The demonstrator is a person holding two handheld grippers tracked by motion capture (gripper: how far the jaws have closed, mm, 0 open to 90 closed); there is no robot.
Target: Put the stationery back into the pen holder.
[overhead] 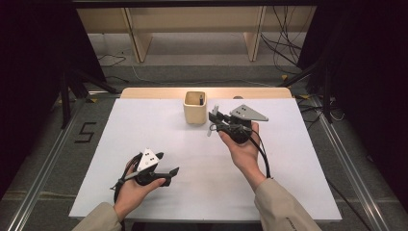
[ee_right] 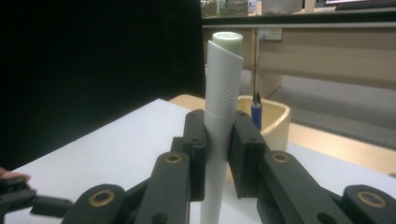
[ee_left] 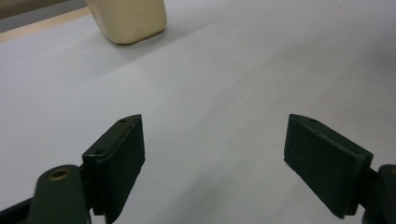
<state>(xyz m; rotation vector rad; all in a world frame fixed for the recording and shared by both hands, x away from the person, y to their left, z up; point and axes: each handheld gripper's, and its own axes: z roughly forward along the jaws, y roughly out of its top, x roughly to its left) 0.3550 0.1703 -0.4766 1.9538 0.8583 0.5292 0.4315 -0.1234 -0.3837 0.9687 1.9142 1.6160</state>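
Right gripper view shows the white marker (ee_right: 223,93) upright, clamped between the right hand-held gripper (ee_right: 218,154) jaws, just short of the beige holder (ee_right: 273,122) with a blue pen (ee_right: 256,112) inside; the left hand-held gripper (ee_left: 212,158) rests apart, empty, low over the bench (overhead: 144,125); a tilted release could, I judge, catch the rim and tip the holder.

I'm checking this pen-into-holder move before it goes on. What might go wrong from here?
1. The right gripper pinches the white pen low on its barrel, so it might tilt or slip.
2. The cream holder has a narrow opening and already holds a dark pen; the white pen could catch the rim or that pen.
3. The left gripper is open and away from the holder, so a nudge may shift or tip it.
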